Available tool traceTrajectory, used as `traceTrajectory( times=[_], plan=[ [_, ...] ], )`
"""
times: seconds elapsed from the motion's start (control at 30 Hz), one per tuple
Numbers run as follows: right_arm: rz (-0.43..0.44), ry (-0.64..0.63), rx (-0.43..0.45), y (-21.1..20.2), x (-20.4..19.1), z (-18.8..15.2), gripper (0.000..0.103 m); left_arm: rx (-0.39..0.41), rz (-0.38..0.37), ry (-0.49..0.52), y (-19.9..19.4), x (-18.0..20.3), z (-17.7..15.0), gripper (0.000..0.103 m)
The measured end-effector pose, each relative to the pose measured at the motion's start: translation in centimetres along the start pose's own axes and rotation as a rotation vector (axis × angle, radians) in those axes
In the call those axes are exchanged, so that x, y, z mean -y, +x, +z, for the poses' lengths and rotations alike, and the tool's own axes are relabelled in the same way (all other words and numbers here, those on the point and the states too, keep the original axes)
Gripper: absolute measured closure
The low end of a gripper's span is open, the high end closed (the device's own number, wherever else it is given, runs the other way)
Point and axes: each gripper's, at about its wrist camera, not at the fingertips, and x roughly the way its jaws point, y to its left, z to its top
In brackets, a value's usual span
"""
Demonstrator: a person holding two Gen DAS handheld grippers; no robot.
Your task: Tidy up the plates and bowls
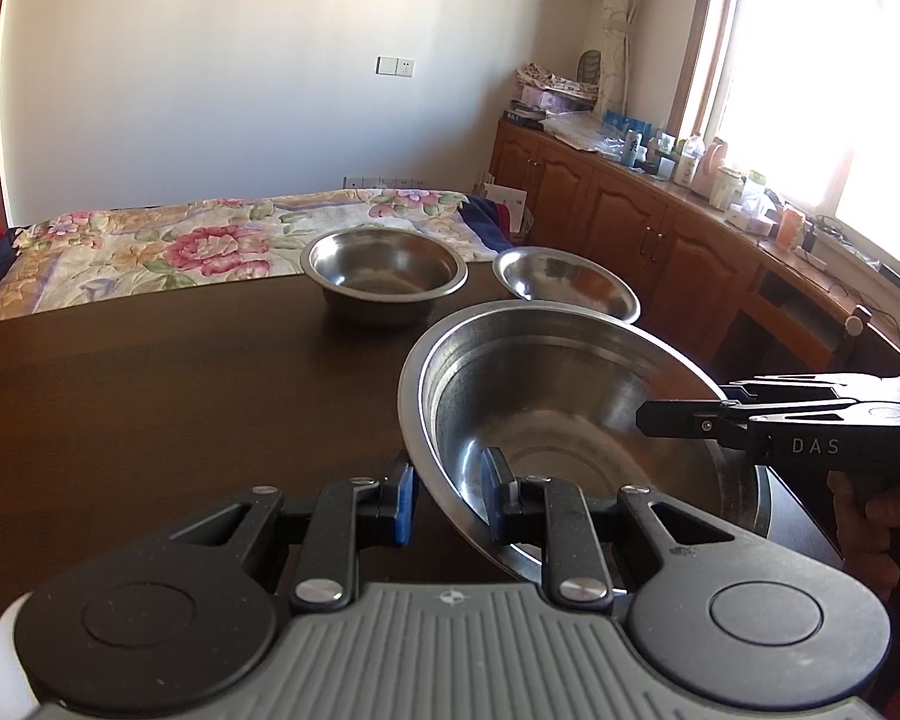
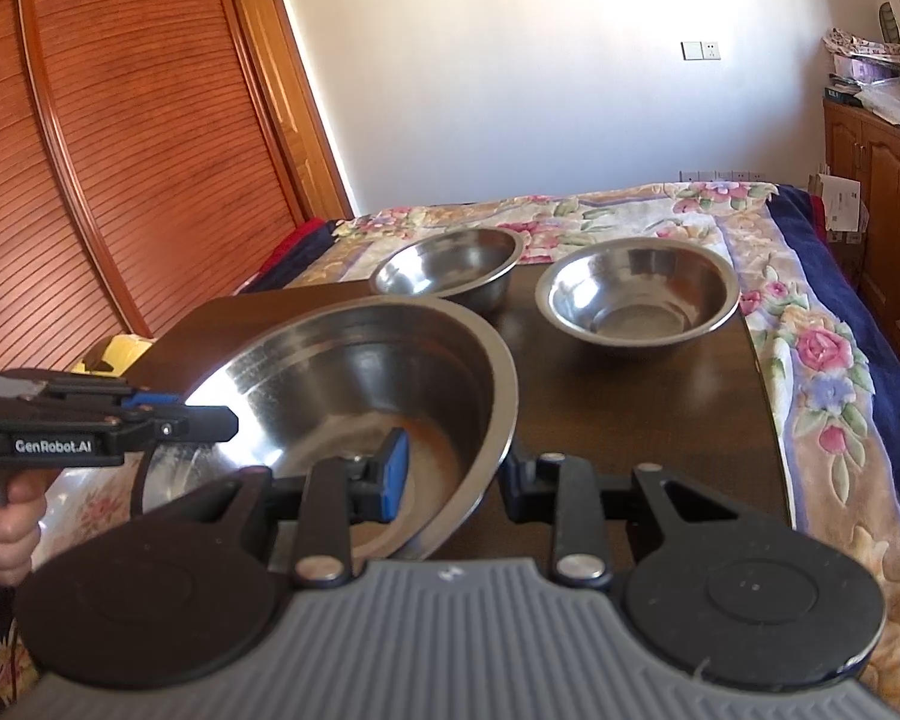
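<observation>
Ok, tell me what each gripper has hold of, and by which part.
Both hold the large steel bowl by its rim: the left gripper on the bowl's left edge, the right gripper on its opposite edge, one finger inside, one outside.

I see three round, shiny stainless-steel bowls (image 2: 354, 390) on my glossy dark wooden counter (image 2: 630, 408); matt black plastic tongs (image 2: 450, 474) carry blue pads (image 2: 397, 471), apparently rubber.

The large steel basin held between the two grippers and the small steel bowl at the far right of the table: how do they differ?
The large shiny steel basin is much wider than the small round steel bowl. The basin is tilted and gripped at opposite rims by the left gripper and right gripper; the bowl sits level on the dark wooden table, untouched. Both are empty, with flat rolled rims.
</observation>
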Motion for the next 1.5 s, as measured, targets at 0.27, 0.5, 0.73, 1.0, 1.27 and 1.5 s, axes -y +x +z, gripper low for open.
traceTrajectory(
  times=[0.27,0.5,0.73,1.0,1.27,1.5],
  plan=[
    [-0.007,-0.002,-0.013,-0.7,-0.9,-1.0,0.07,-0.011,-0.006,0.006,-1.1,0.4,-1.5,0.08],
    [-0.014,0.0,-0.024,-1.3,-1.5,-2.0,0.07,-0.02,-0.014,0.011,-2.2,0.5,-2.7,0.08],
    [-0.013,-0.005,-0.035,-2.3,-2.3,-3.0,0.07,-0.02,-0.022,0.001,-3.4,0.7,-4.0,0.08],
    [-0.016,0.006,-0.051,-2.5,-2.8,-4.2,0.07,-0.033,-0.022,0.009,-3.7,1.0,-5.0,0.08],
    [-0.019,-0.003,-0.053,-2.3,-3.1,-4.5,0.07,-0.037,-0.021,-0.002,-3.5,0.5,-5.2,0.079],
    [-0.018,-0.002,-0.052,-2.2,-3.2,-4.5,0.07,-0.034,-0.022,-0.001,-3.4,0.6,-5.3,0.079]
  ],
)
